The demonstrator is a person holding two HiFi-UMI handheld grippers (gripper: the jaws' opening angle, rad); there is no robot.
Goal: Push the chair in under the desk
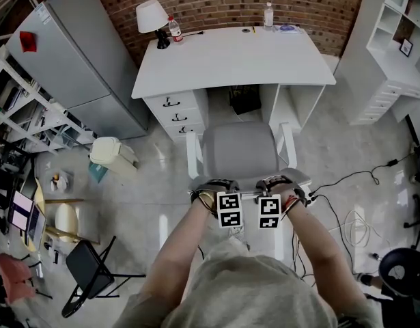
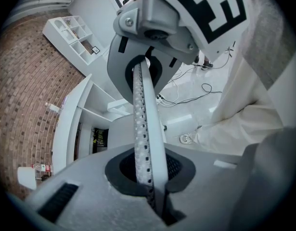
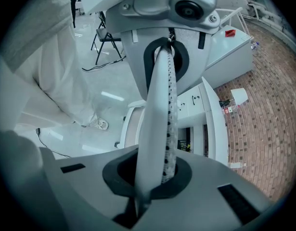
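- Up at twelve o'clock in the head view, the white surface stands against the brick wall. A lamp, a red-labelled bottle and a clear bottle line its far edge.
- Right at its six o'clock is the chair, grey seat facing the kneehole and just outside it, not under yet. The seat hides the chair's legs.
- A dark shape sits deep in the kneehole, too dim to name.
- The left hand and right hand are at the top of the backrest. The marker cubes cover the tips, so contact can't be judged from above.
- Left tool: jaws pressed together, nothing between them.
- Right tool: the same, closed and empty.
- At six o'clock the person's shirt blocks the floor.
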